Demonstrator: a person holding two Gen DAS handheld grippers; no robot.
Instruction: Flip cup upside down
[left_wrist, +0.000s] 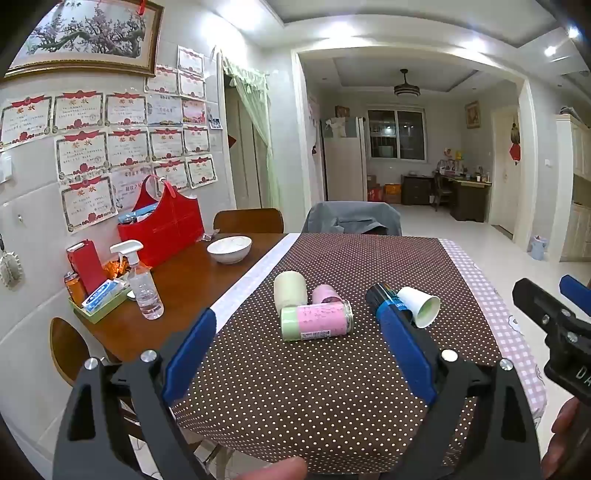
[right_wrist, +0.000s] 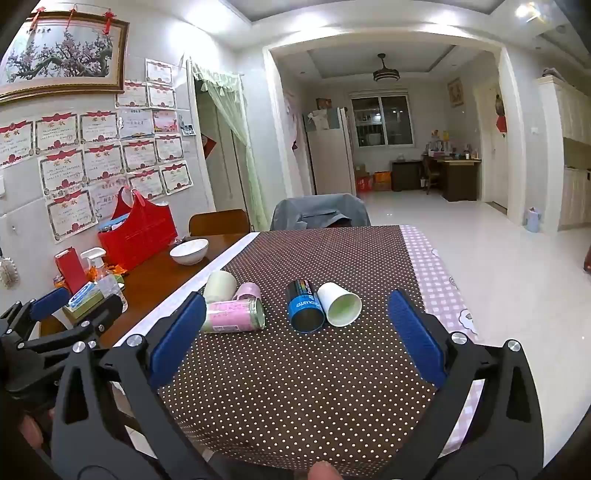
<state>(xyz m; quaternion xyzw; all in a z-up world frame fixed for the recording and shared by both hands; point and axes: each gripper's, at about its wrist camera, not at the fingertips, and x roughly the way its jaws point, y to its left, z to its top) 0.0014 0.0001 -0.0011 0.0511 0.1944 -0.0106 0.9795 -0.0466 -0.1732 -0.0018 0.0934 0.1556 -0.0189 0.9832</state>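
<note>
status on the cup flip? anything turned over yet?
Done: nothing visible. The white paper cup lies on its side on the dotted tablecloth, mouth toward the camera, beside the blue-and-black can. The cream cup and pink cups are also lying down.
In hand: nothing; left gripper and right gripper are both open, short of the cups.
Left: grasp, invert and set down.
</note>
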